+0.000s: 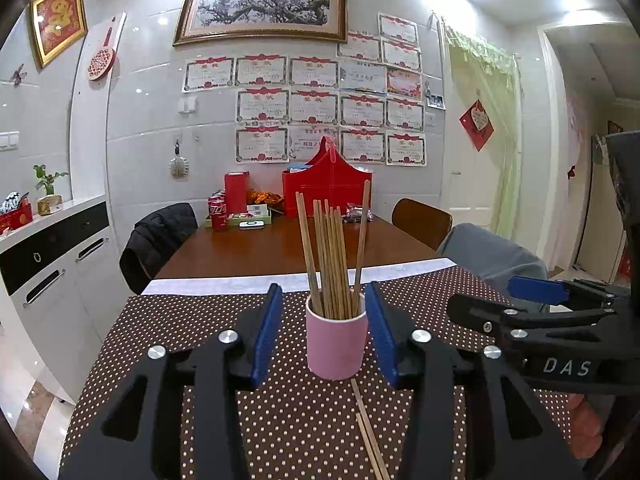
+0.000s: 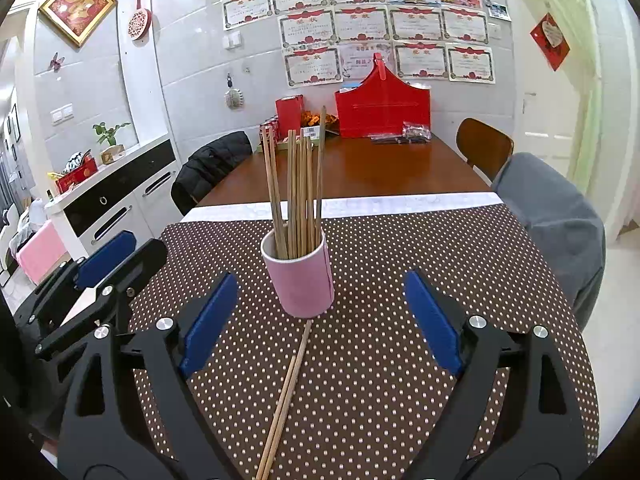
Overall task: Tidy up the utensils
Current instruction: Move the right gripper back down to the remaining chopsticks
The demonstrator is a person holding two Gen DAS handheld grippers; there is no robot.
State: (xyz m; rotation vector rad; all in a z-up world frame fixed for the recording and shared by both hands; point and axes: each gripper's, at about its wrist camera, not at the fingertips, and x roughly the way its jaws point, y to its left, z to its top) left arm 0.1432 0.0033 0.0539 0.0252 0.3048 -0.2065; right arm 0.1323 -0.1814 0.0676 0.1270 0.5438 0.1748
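Observation:
A pink cup (image 1: pixel 337 346) (image 2: pixel 301 284) stands upright on the dotted brown cloth (image 1: pixel 224 320) (image 2: pixel 400 248) and holds several wooden chopsticks (image 1: pixel 332 256) (image 2: pixel 298 192). Two more chopsticks (image 1: pixel 370 432) (image 2: pixel 286 392) lie loose on the cloth just in front of the cup. My left gripper (image 1: pixel 323 292) (image 2: pixel 140 242) is open and empty, a little short of the cup and to its left. My right gripper (image 2: pixel 320 280) (image 1: pixel 492 300) stands wide open and empty, short of the cup, above the loose chopsticks. Neither gripper touches the cup.
Beyond the cloth runs a brown wooden table (image 2: pixel 360 172) with red boxes (image 2: pixel 382 110), cans and snacks at its far end. A chair with a black jacket (image 2: pixel 212 168) is on the left, a grey-covered chair (image 2: pixel 560 224) on the right. A white sideboard (image 1: pixel 52 264) lines the left wall.

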